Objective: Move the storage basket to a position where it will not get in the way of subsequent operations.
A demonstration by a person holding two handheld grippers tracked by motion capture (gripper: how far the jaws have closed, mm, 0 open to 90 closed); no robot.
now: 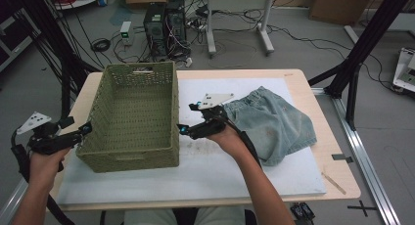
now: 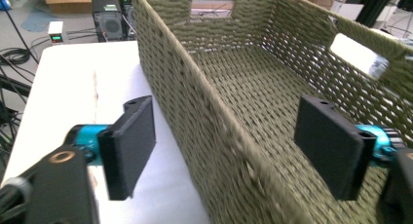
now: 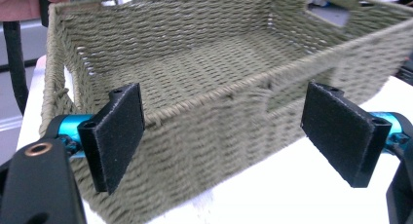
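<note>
Two hand-held grippers, both with jaws apart, sit at opposite sides of an empty woven basket.

Nearest, the person's forearms come in from the bottom edge; the left gripper [image 1: 84, 130] is at the left wall of the olive-green rectangular woven basket [image 1: 132, 151], its jaws spread wide with one pad outside the wall and one inside, neither pressing on the weave. The right gripper [image 1: 181, 129] sits just beside the basket's right wall, jaws likewise apart and holding nothing, the wall standing in front of them. The basket rests on the white mat [image 1: 210, 171] covering the pale wooden table [image 1: 337, 181], toward the mat's left side. Right of the right hand lies a crumpled pair of faded blue denim shorts [image 1: 274, 122]. Beyond the table, black computer towers [image 1: 164, 24] stand on the grey floor.
</note>
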